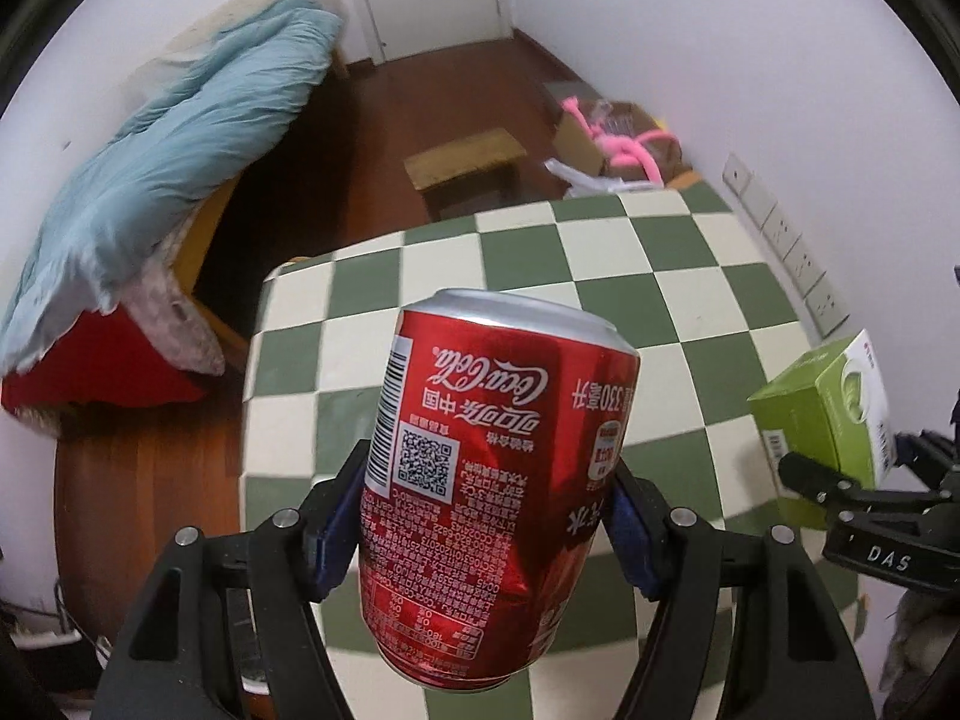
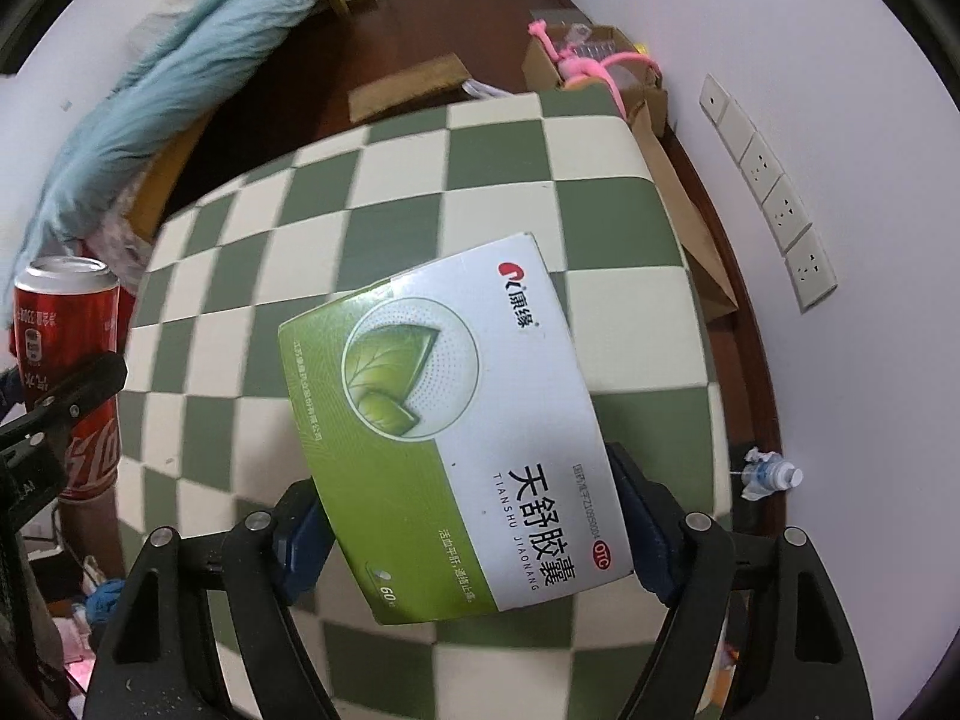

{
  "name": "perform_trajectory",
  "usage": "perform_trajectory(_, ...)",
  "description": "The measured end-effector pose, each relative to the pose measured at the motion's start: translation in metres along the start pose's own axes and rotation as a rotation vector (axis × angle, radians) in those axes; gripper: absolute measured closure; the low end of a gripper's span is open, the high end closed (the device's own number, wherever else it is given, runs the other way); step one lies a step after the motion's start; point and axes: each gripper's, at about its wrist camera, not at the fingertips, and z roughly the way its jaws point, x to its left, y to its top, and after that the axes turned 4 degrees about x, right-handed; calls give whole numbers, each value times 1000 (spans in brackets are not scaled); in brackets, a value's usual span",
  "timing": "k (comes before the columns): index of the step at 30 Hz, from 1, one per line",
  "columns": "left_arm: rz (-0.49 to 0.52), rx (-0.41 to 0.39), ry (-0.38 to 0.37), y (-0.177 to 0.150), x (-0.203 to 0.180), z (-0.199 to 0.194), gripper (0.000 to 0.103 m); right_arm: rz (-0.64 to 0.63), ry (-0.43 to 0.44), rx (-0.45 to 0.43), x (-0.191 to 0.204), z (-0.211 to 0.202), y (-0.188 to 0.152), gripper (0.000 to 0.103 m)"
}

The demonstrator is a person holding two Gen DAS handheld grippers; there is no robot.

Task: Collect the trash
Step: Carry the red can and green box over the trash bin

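Note:
My left gripper [image 1: 489, 516] is shut on a red Coca-Cola can [image 1: 498, 474], held upside down above the green-and-white checkered table [image 1: 600, 264]. The can also shows at the left of the right wrist view [image 2: 63, 360]. My right gripper [image 2: 474, 528] is shut on a green-and-white medicine box [image 2: 450, 420], held above the same table [image 2: 480, 168]. The box shows at the right edge of the left wrist view [image 1: 828, 420], with the right gripper's fingers [image 1: 840, 489] around it.
A bed with a light blue blanket [image 1: 180, 138] stands at the left. A small wooden stool [image 1: 465, 159] and a cardboard box with a pink toy [image 1: 624, 141] stand beyond the table. Wall sockets [image 2: 774, 192] line the right wall. A crumpled plastic bottle [image 2: 771, 474] lies on the floor at the right.

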Motion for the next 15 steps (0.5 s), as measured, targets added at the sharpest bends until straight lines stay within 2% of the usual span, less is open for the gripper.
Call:
perform_trajectory(7, -71, -80, -14, -43, 36, -59, 36, -29, 80, -75, 42, -50, -49, 21)
perform_trajectory(15, -194, -170, -10, -108, 112, -125, 36, -120, 167, -124, 117, -98, -107, 21)
